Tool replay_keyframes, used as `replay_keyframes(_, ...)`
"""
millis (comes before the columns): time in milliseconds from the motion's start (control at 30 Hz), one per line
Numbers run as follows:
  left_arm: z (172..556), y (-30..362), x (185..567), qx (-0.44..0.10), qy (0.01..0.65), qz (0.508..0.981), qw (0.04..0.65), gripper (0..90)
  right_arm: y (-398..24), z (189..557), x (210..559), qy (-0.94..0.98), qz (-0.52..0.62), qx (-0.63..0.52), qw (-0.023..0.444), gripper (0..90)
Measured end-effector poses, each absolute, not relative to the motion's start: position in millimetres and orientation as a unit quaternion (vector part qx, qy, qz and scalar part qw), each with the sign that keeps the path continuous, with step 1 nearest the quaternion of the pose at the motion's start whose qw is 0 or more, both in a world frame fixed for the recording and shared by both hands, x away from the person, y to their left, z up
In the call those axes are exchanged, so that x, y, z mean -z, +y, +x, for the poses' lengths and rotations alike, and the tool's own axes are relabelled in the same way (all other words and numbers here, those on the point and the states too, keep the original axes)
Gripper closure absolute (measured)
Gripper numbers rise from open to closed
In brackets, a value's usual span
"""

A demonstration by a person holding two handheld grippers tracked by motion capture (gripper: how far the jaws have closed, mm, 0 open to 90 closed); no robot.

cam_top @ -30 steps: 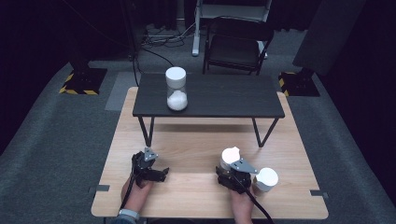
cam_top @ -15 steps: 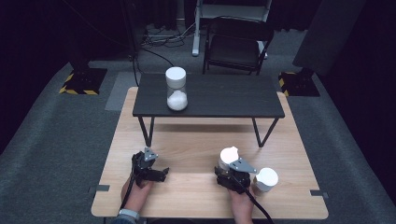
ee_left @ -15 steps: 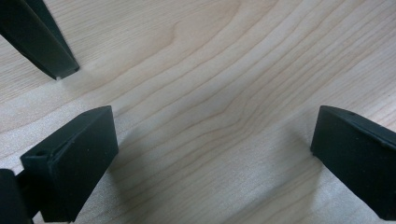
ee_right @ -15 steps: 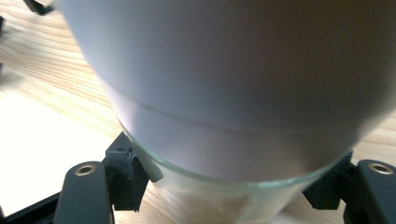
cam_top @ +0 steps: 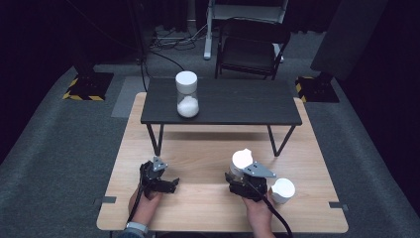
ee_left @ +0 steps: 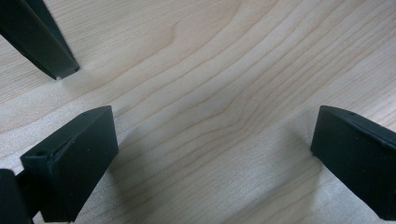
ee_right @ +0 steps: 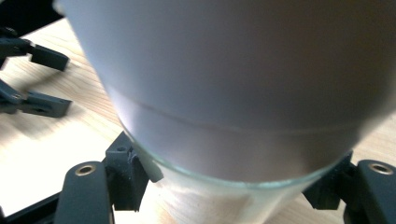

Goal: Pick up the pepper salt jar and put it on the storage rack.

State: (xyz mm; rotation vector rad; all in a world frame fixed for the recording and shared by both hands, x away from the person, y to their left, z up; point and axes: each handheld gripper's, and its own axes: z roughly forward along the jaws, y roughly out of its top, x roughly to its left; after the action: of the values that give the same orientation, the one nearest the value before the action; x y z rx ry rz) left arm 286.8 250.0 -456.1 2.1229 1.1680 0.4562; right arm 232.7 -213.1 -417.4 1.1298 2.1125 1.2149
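The right hand-held gripper (cam_top: 241, 171) pinches a glass jar with a white lid (cam_top: 242, 159) by its clear body, just under the lid. The jar stands roughly upright, long axis vertical, lid on top, above the near right part of the wooden bench (cam_top: 208, 148), beside a white cup (cam_top: 283, 190). The left hand-held gripper (cam_top: 171, 184) rests spread wide on the bench, with nothing between its jaws.

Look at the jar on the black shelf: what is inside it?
White powder fills the lower part of the jar; above it the glass looks empty. A white lid covers the top, hiding the mouth.
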Motion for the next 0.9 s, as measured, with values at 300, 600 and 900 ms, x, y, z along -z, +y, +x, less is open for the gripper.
replay_keyframes(300, 286.8, 250.0, 456.1, -0.175, 0.447, 0.812, 0.332, 0.5, -212.6, 233.4, 385.0, 0.778, 0.381, -0.442, 0.233, 30.4)
replay_keyframes(600, 286.8, 250.0, 456.1, -0.175, 0.447, 0.812, 0.331, 0.5, -215.3, 236.1, 358.9, 0.78, 0.362, -0.452, 0.237, 30.5)
replay_keyframes(900, 287.2, 250.2, 456.0, -0.174, 0.447, 0.812, 0.332, 0.5, -215.5, 241.8, 333.8, 0.786, 0.347, -0.453, 0.239, 30.5)
